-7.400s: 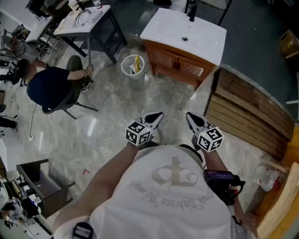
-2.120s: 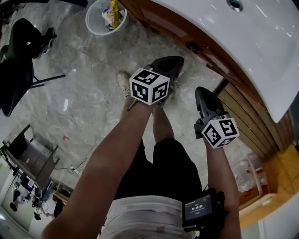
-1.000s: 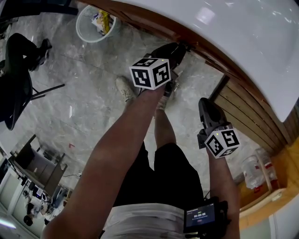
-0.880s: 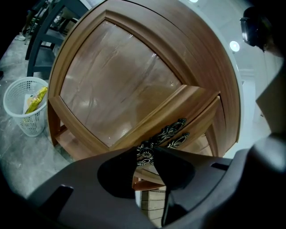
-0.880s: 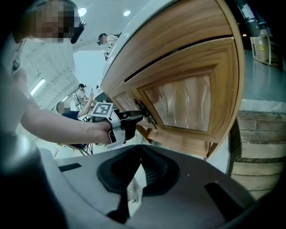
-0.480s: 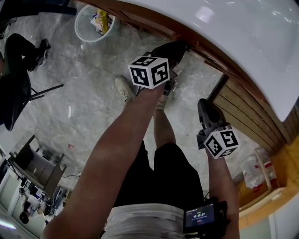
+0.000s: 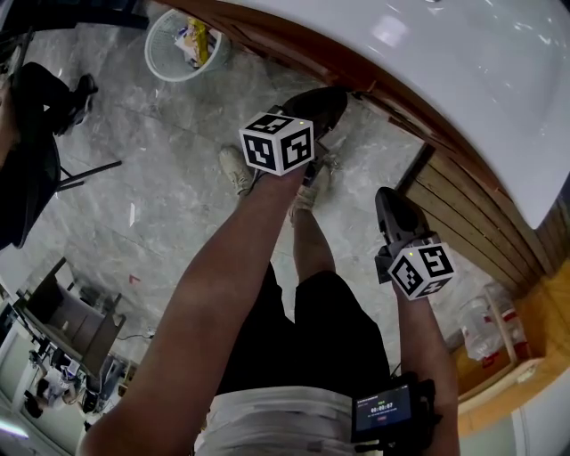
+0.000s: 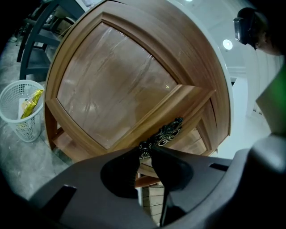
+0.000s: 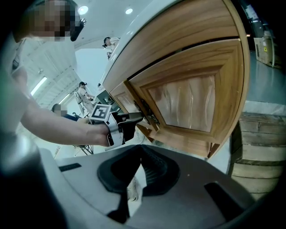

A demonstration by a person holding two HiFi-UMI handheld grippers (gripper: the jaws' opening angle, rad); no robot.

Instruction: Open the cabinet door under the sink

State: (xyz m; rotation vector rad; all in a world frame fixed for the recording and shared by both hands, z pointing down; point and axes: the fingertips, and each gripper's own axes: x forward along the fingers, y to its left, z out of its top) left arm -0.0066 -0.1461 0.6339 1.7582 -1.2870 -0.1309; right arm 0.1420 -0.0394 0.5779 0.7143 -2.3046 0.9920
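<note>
Left hand-held gripper [image 8: 146,153]: jaws have just been closed down and are now clamped on the little dark knob [image 8: 144,146] of the wooden cabinet door [image 8: 111,89], tucked under the white sink [image 7: 463,80]. Right hand-held gripper [image 9: 141,154] is held off to the side, jaws pressed together, empty.

Bright, even light from round ceiling lamps [image 9: 82,10] leaves soft glare patches on the glossy white sink top [image 7: 463,80]. Fisheye bending is strong throughout. Both gripper views darken at the corners, and their foregrounds are soft.
</note>
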